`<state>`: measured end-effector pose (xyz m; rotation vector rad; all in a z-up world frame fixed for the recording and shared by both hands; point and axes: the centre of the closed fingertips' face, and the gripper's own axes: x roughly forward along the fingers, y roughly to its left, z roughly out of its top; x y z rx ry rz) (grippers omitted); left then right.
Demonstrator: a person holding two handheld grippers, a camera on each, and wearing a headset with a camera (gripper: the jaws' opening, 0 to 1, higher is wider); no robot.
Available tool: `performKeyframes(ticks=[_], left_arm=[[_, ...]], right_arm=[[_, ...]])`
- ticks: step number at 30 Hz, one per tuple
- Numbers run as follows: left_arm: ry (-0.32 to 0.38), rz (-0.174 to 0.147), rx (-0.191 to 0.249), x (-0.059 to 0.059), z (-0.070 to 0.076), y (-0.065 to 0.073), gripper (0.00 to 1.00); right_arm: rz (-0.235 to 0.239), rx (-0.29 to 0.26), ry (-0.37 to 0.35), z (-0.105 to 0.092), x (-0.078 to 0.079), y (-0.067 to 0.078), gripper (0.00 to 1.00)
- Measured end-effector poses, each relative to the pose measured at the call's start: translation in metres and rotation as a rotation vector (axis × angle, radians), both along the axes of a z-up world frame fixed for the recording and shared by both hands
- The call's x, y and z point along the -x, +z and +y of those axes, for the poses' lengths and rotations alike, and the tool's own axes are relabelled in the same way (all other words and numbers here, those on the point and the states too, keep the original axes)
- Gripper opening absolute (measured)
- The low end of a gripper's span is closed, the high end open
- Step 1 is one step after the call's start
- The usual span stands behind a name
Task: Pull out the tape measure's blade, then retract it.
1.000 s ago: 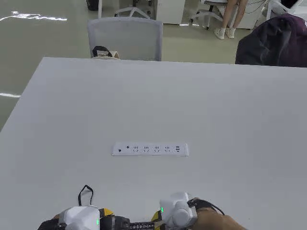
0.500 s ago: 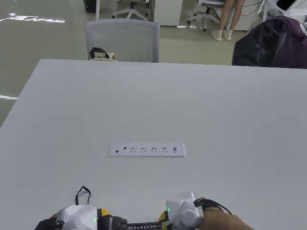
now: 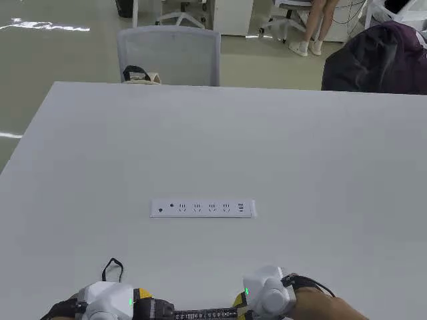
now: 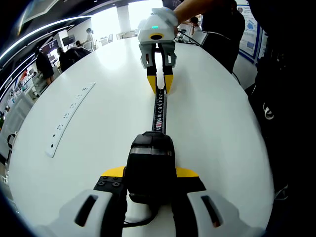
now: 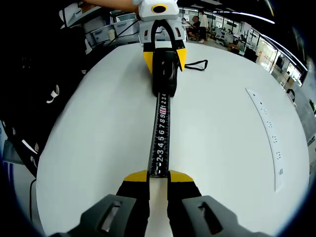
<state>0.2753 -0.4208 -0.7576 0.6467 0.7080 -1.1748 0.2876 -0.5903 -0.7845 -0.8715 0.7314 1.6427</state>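
Note:
A black tape measure case (image 4: pixel 150 165) sits between the yellow-tipped jaws of my left gripper (image 4: pixel 150 173), which is shut on it. The black numbered blade (image 4: pixel 159 106) runs out straight across the white table (image 4: pixel 207 118) to my right gripper (image 4: pixel 159 81). In the right gripper view, my right gripper (image 5: pixel 158 177) is shut on the blade (image 5: pixel 161 133) at its end, with the case (image 5: pixel 164 74) at the far end. At the bottom of the head view, the left gripper (image 3: pixel 143 310) and right gripper (image 3: pixel 243 308) hold the blade (image 3: pixel 203 313) between them.
A white power strip (image 3: pixel 201 209) lies on the table beyond the grippers. The case's black wrist loop (image 3: pixel 112 269) lies beside the left gripper. A grey chair (image 3: pixel 169 57) stands at the far edge, and a dark garment (image 3: pixel 377 57) is at the far right.
The right gripper has moved to the right, away from the left gripper, and more of the blade shows between them. The head camera has shifted a little.

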Motion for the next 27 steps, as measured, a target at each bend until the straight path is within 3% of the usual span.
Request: performKeyframes(ticks=[27], left_arm=[[0.003,0.019,-0.003,-0.001,0.001,-0.003,0.30]], right_arm=[[0.009,0.019,-0.034,-0.035,-0.005,0.000,0.10]])
